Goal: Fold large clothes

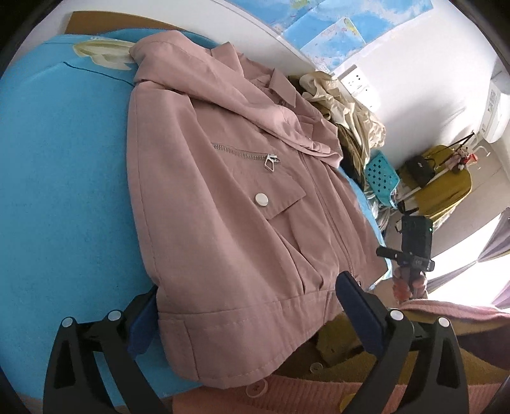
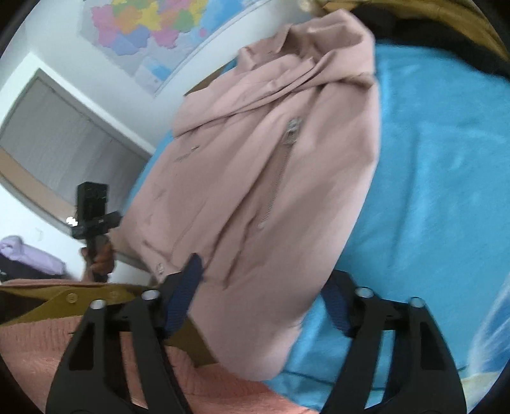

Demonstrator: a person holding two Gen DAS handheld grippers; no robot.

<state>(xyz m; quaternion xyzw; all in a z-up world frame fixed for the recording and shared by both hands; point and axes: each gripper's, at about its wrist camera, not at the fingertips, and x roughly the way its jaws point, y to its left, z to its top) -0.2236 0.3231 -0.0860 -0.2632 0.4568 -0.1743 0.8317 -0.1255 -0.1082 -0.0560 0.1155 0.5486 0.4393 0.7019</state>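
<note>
A dusty-pink hooded jacket (image 1: 223, 178) lies front up on a blue bed sheet (image 1: 57, 165), sleeves folded in, with a zip pocket and a snap button showing. My left gripper (image 1: 248, 302) is open, its jaws wide apart on either side of the jacket's hem, holding nothing. The right gripper shows in the left wrist view (image 1: 414, 251) at the jacket's far side. In the right wrist view the same jacket (image 2: 255, 191) fills the middle. My right gripper (image 2: 264, 286) is open, its jaws spread around the jacket's lower edge. The left gripper shows there (image 2: 92, 213) at the left.
A pile of beige and olive clothes (image 1: 347, 121) lies beyond the jacket, by a teal basket (image 1: 382, 178). A pink knit garment (image 1: 287, 395) and a mustard one (image 1: 366, 360) lie at the near bed edge. Maps hang on the wall (image 2: 143, 28).
</note>
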